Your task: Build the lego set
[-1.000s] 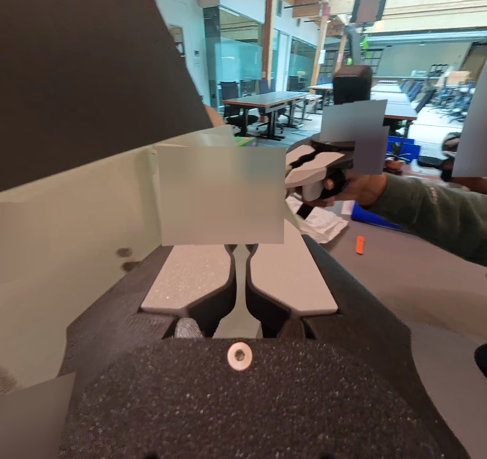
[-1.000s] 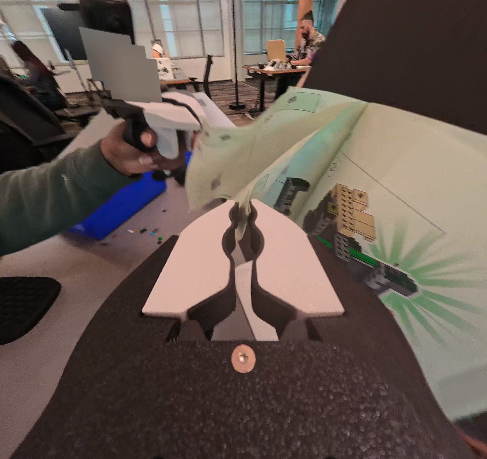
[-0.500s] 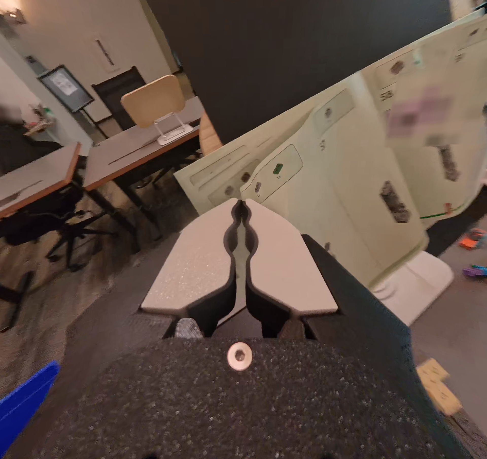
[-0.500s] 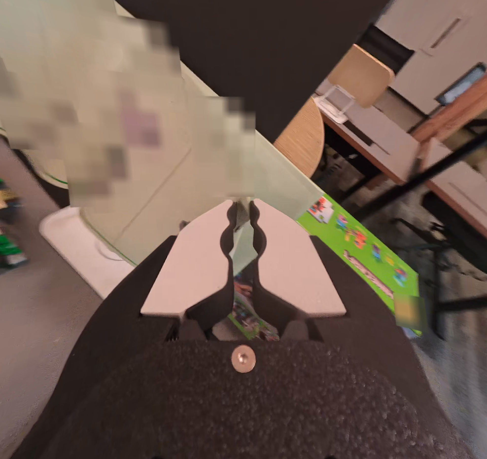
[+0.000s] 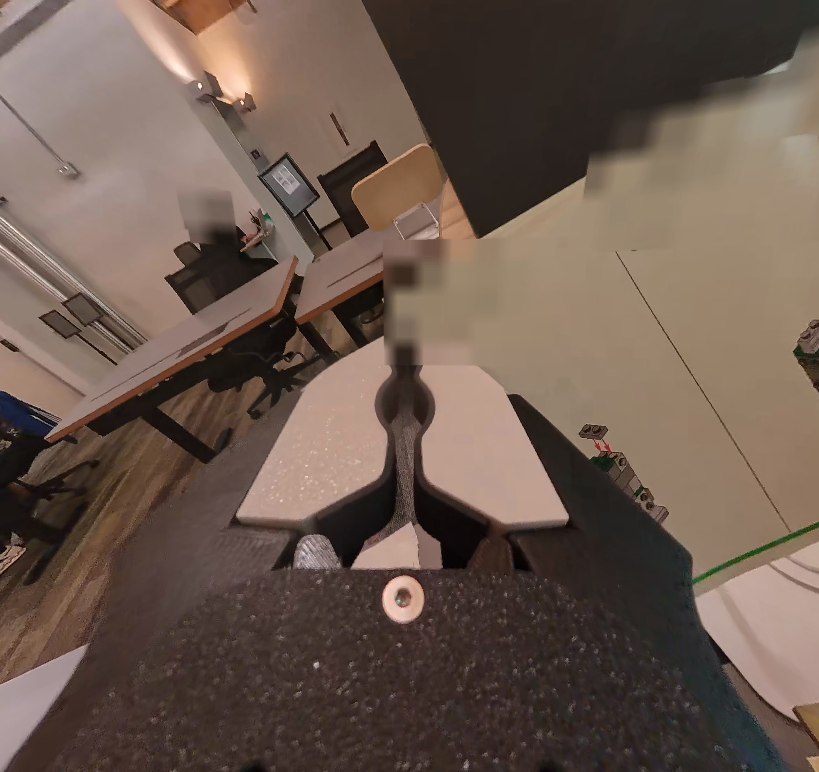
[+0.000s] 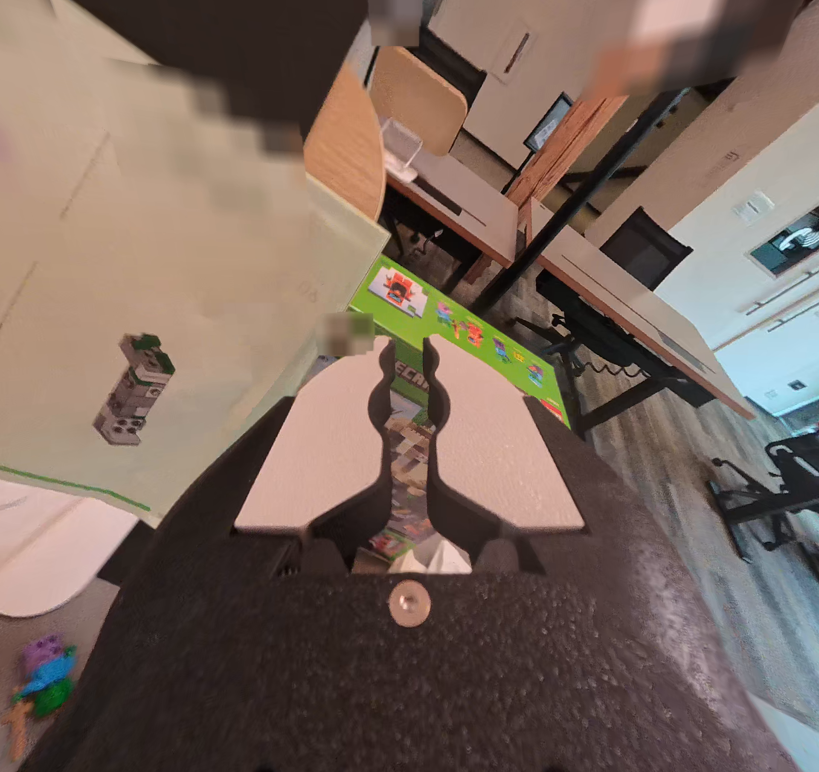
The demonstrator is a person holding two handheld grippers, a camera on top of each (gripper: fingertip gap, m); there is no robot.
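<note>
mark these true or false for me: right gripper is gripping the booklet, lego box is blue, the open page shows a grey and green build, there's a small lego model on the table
1. The right gripper is gripping the instruction booklet. False: the right gripper has its jaws apart with nothing between them; the instruction booklet stands off to its left.
2. The lego box is blue. False: the lego box is bright green.
3. The open page shows a grey and green build. True: a printed brick column in grey with green parts.
4. A small lego model lies on the table. True: a purple, blue and green model at the lower left of the right wrist view.
</note>
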